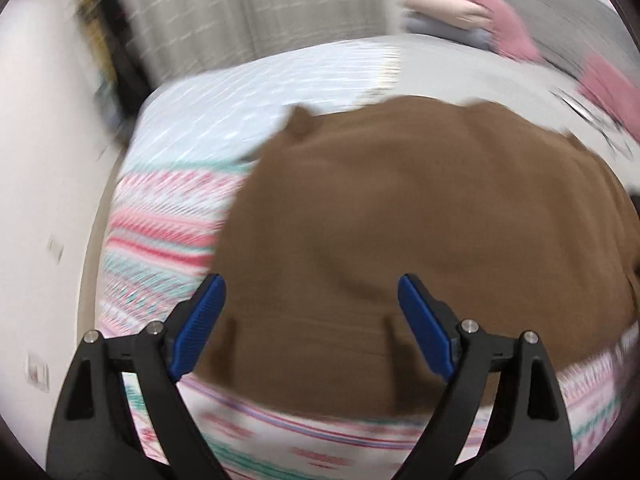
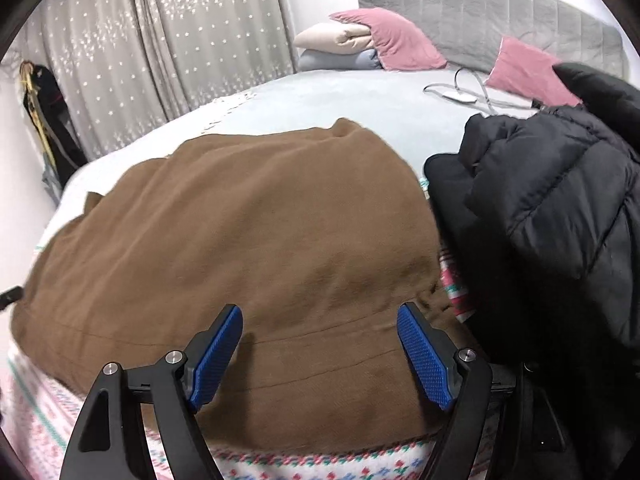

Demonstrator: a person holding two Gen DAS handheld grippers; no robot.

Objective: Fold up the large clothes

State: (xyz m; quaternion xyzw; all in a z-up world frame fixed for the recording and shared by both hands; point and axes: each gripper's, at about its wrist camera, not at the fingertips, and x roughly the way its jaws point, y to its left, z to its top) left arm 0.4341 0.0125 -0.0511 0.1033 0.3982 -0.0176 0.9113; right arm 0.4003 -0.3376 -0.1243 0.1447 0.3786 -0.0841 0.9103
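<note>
A large brown garment (image 2: pixel 240 232) lies spread flat on the bed, over a pink, white and teal patterned blanket (image 2: pixel 36 408). It also shows in the left wrist view (image 1: pixel 420 208), which is blurred by motion. My left gripper (image 1: pixel 312 292) is open and empty, just above the garment's near left part. My right gripper (image 2: pixel 320 320) is open and empty above the garment's near right part, near a seam line.
A black puffer jacket (image 2: pixel 560 208) is heaped on the bed right of the garment. Pink pillows (image 2: pixel 400 40), folded bedding and a grey headboard (image 2: pixel 500 12) are at the far end. A white cable (image 2: pixel 460 94) lies on the sheet. Grey curtains (image 2: pixel 160 40) hang behind.
</note>
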